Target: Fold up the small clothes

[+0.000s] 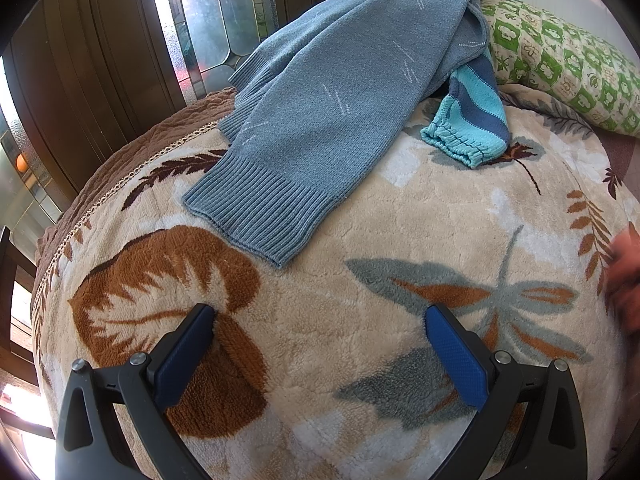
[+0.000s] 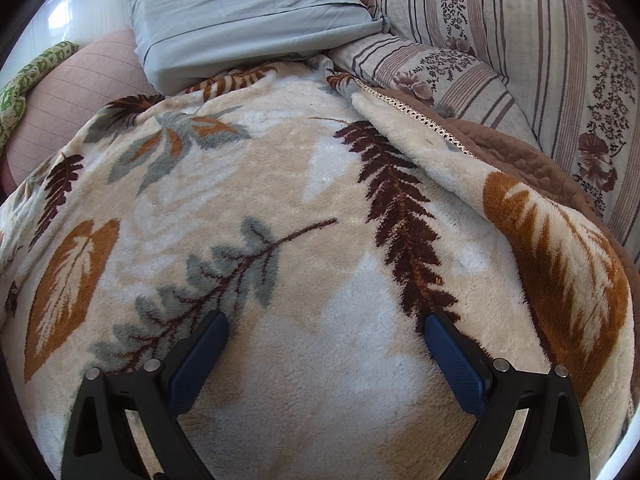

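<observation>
Over the leaf-patterned fleece blanket [image 1: 320,280] we hold both tools low, fingers pointing forward along the bed. Our left gripper [image 1: 318,316] hangs with its jaws spread wide and nothing between them, its blue fingertips [image 1: 200,320] just above a brown leaf in the blanket's pattern. Our right gripper [image 2: 326,322] is posed the same way over its own stretch of the blanket [image 2: 320,200], jaws parted and holding nothing. At the right edge of the left wrist view we see a blurred hand [image 1: 626,280] against the blanket.

Beyond the left gripper, well apart from it, the grey-blue knit sweater [image 1: 328,92] lies draped on the blanket, its ribbed hem nearest us. Touching the sweater's far right side, a small striped turquoise-and-navy garment [image 1: 472,116] pokes out, its elastic cuff resting on the blanket. We can read no labels or writing on either.

Past the sweater sits a green-and-white patterned pillow [image 1: 560,64], and to the sweater's left stand dark wood panels and a leaded glass door [image 1: 208,12]. At the blanket's far edge in the right wrist view we see a pale blue pillow [image 2: 248,12], with a striped floral quilt [image 2: 520,60] to its right.
</observation>
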Tool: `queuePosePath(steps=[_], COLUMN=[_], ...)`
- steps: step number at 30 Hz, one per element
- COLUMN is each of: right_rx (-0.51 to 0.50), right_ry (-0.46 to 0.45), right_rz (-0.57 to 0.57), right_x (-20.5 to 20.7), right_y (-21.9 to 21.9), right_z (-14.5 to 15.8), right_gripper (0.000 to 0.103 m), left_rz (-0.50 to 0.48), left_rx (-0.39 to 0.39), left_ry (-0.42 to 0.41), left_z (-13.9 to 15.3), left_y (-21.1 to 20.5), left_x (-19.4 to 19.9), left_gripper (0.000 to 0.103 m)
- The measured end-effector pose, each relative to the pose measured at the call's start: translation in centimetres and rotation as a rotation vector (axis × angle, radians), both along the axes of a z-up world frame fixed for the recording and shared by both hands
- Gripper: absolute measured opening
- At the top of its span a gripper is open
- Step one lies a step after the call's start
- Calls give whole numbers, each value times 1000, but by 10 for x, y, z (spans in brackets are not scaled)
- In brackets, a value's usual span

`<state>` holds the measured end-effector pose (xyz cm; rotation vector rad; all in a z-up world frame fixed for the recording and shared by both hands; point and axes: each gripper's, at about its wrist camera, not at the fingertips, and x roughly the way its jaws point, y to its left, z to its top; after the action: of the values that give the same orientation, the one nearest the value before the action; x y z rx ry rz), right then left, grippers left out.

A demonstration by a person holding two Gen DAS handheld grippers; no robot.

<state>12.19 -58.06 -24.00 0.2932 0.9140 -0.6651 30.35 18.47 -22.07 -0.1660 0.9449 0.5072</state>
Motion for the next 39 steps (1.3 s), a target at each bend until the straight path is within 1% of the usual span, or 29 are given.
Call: queuePosePath(steps=[39], right_rx=[3], right_ry=[5], right_rz=[-1], right_x=[0], right_y=[-2], right_z=[-1], right_gripper=[102], left_rz=[-1], left_rx=[1], left_ry=[0], left_z=[1], left_y=[-1], left_x=[-1], left_gripper=[103])
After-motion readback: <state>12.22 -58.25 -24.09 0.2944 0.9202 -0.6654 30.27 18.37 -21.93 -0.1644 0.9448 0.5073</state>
